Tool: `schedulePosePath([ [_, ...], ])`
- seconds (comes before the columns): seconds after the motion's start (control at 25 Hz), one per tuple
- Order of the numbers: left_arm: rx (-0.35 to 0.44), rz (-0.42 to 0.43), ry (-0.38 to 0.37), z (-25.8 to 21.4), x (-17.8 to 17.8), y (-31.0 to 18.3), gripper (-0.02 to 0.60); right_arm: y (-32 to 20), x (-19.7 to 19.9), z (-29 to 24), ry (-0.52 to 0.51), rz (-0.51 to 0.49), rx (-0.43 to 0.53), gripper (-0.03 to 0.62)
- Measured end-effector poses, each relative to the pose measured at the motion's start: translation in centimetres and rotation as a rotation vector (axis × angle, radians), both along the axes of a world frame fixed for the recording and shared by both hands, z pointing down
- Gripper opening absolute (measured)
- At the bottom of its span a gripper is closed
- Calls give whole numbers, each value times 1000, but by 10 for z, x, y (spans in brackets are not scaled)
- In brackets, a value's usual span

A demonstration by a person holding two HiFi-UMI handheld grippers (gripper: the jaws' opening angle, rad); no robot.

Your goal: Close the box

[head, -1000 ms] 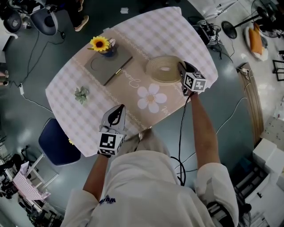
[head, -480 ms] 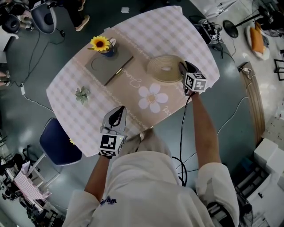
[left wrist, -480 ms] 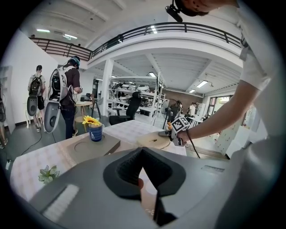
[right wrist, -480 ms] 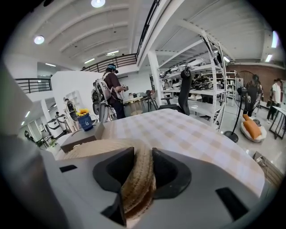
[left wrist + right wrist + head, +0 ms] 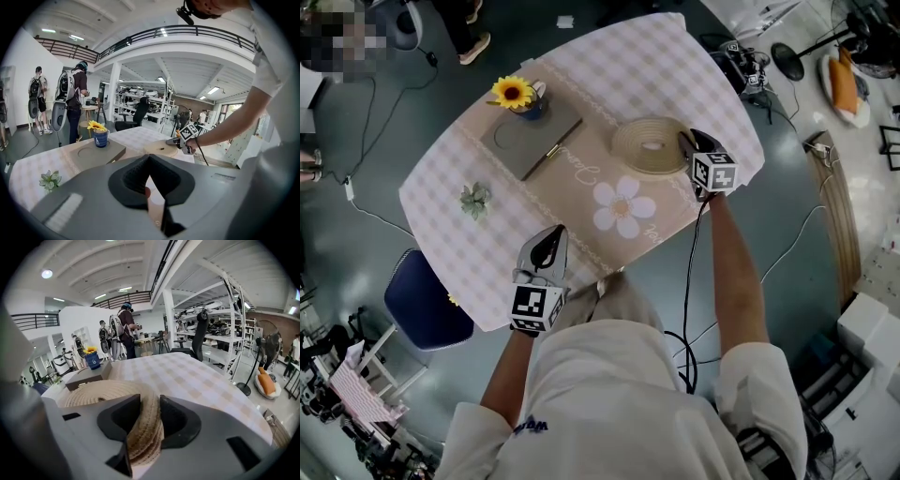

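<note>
1. Centre of the head view: the beige runner lies bare, an open lane between the grey flat box and the woven round box.
2. Upper left: the sunflower pot stands at the grey flat box's far corner, blocking that side.
3. Right: the right gripper, clamped on the woven rim, bars that edge.
4. Left: a plant sprig lies alone on bare checked cloth.
5. Lower left: a blue chair stands beside the table edge.

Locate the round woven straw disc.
Head view: the round woven straw disc lies on the table's right part, right of the grey flat box, its rim in the right gripper's jaws.
</note>
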State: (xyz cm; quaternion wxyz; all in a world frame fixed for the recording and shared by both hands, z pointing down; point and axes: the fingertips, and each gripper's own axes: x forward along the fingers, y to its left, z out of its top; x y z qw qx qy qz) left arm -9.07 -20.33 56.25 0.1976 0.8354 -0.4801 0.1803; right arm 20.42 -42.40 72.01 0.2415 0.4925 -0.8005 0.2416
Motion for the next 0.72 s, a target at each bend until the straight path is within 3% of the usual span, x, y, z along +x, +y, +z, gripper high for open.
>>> schedulePosePath([
  [0.72, -21, -49, 55, -2, 5, 8, 2, 1, 2, 5, 83, 32, 40, 145],
])
